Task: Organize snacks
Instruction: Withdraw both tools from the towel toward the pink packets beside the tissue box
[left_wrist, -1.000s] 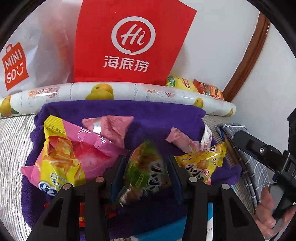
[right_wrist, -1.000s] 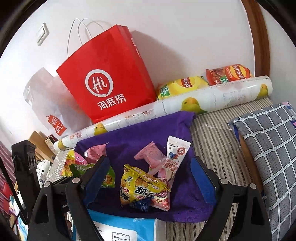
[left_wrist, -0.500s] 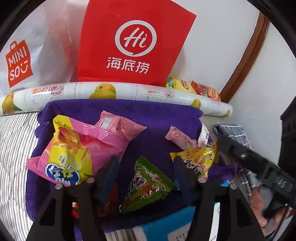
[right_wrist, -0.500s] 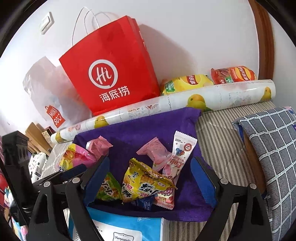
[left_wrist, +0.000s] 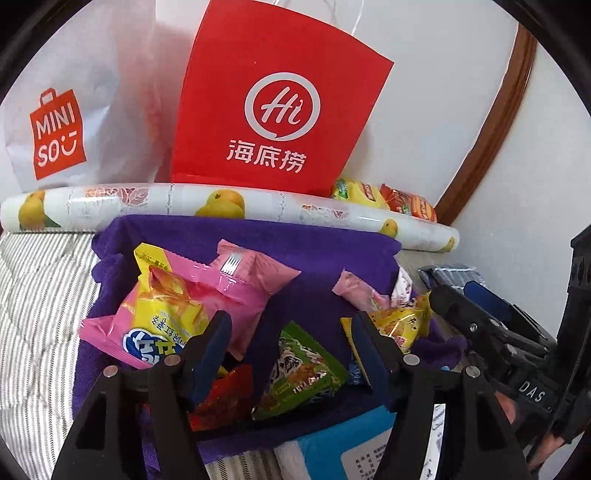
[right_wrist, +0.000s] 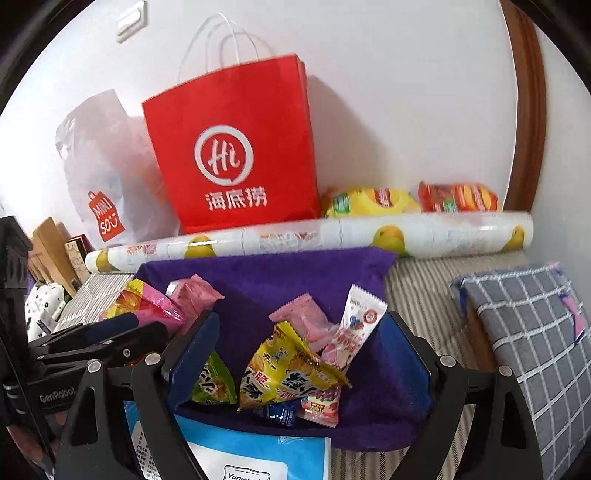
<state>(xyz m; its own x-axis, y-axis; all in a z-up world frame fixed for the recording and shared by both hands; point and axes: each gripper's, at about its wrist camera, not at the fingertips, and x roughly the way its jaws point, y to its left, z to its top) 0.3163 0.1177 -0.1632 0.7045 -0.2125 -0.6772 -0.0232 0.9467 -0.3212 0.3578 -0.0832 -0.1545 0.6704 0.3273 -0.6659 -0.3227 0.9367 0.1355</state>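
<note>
Snack packets lie on a purple towel (left_wrist: 325, 254). A green packet (left_wrist: 301, 373) lies between and just beyond the fingers of my open, empty left gripper (left_wrist: 291, 343). A big pink-and-yellow bag (left_wrist: 173, 306) lies to its left, a red packet (left_wrist: 225, 398) under the left finger. A yellow packet (right_wrist: 284, 373) sits between the fingers of my open, empty right gripper (right_wrist: 299, 354), with a pink packet (right_wrist: 306, 321), a white-and-pink stick pack (right_wrist: 354, 332) and a small blue candy (right_wrist: 280, 411) beside it. The green packet (right_wrist: 214, 384) shows by the right gripper's left finger.
A red paper bag (right_wrist: 236, 147) and a white MINISO bag (left_wrist: 59, 122) stand against the wall behind a fruit-print roll (right_wrist: 332, 236). Two chip bags (right_wrist: 369, 201) lie behind the roll. A checked cushion (right_wrist: 524, 343) lies right. A blue-and-white pack (right_wrist: 251, 458) lies at the towel's front edge.
My left gripper opened and let go of the green packet, which now lies on the towel. The left gripper drew back slightly. The right gripper moved closer to the yellow packet.
</note>
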